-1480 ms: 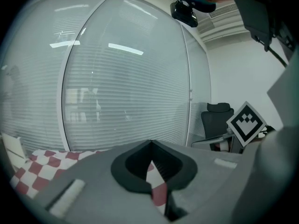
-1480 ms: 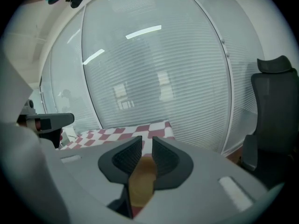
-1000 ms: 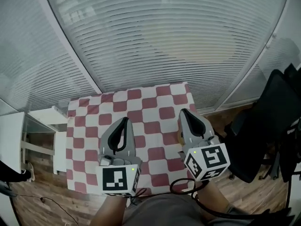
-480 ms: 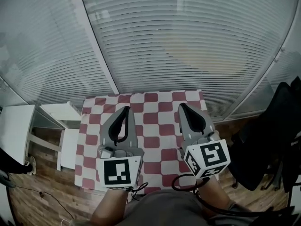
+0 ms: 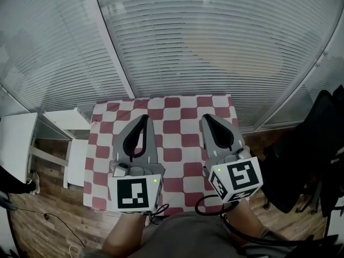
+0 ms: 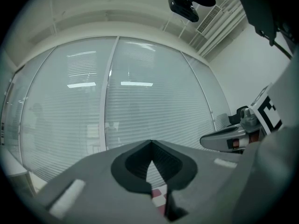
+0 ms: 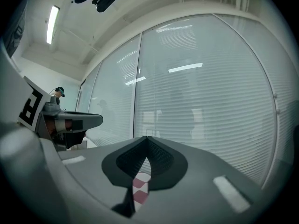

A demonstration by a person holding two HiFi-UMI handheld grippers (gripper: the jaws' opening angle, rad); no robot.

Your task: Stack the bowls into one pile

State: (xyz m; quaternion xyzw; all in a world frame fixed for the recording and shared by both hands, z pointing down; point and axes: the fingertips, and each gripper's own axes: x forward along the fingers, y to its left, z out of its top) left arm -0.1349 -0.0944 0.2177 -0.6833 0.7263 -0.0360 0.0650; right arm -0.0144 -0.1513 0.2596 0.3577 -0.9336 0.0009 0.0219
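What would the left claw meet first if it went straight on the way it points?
Likely the white slatted window blinds: the shut left claw points over the red-and-white checked tablecloth, and nothing shows in between, though depth is unclear.

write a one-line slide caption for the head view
Left gripper and right gripper, both shut and empty, poised over a red-and-white checkered table; no bowls in view.

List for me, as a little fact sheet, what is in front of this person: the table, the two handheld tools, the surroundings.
Table: red and white checkered cloth; no bowls in view
Left gripper: over the cloth, jaws together, nothing between them
Right gripper: over the cloth, jaws together, nothing between them
Behind: glass wall with blinds
Sides: white shelf at left, black chair at right
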